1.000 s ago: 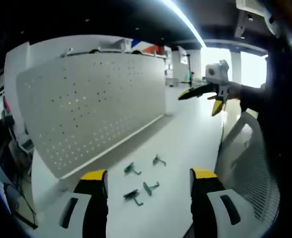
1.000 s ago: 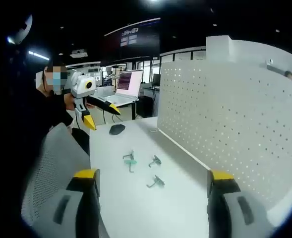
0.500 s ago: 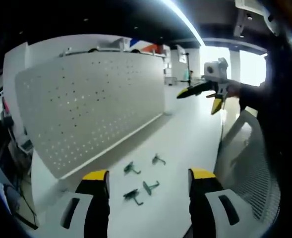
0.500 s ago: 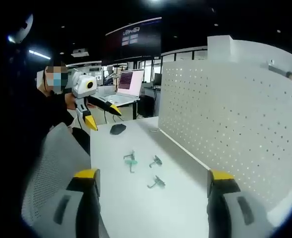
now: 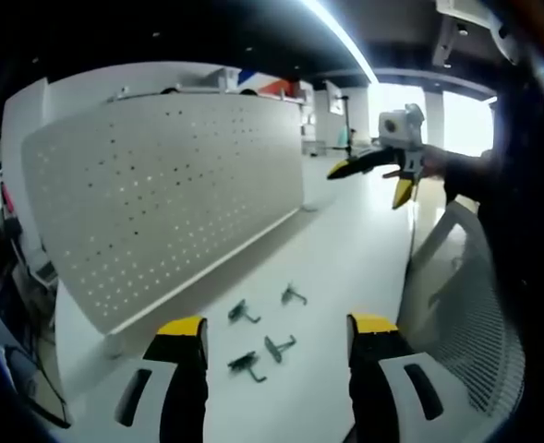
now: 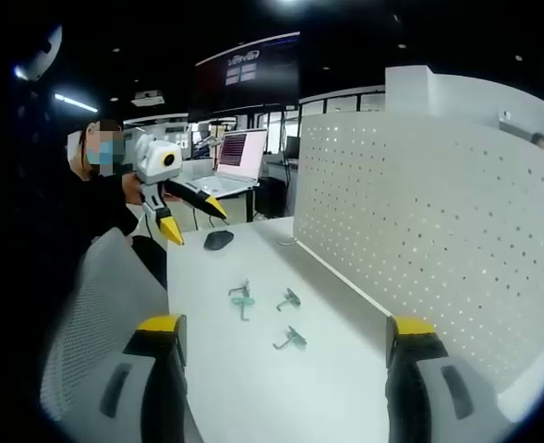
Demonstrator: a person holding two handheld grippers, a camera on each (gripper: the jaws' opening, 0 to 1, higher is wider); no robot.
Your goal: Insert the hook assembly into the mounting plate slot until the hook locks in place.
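Hooks (image 5: 264,334) — four small dark-green ones, lie loose on the white table (image 5: 345,258), low centre of the left gripper view just above that view's own jaw tips; in the right gripper view the same cluster (image 6: 270,314) sits mid-frame, a bit left of centre. None gripped, none in the board yet. White perforated mounting plate (image 5: 170,198) stands upright along the table's far edge, filling left-centre of the left gripper view and the right half (image 6: 438,231) of the right gripper view.

Left gripper (image 5: 276,337): jaws spread wide, nothing btwn them. Right gripper (image 6: 285,334): same, parted and empty — also seen from outside at upper right of the left gripper view, held up off the table.

Step, by my read: pre-pick. Next move calls for bringing one claw down onto a single hook, pinching it w/o dragging its neighbours, then lining it up w/ a slot.

Room: plenty of bare table around the hooks. Near table edge + mesh chair (image 6: 96,305) on the side opposite the plate; black mouse (image 6: 218,240) and laptop (image 6: 237,161) at upper left of the right gripper view, well apart from the hooks.
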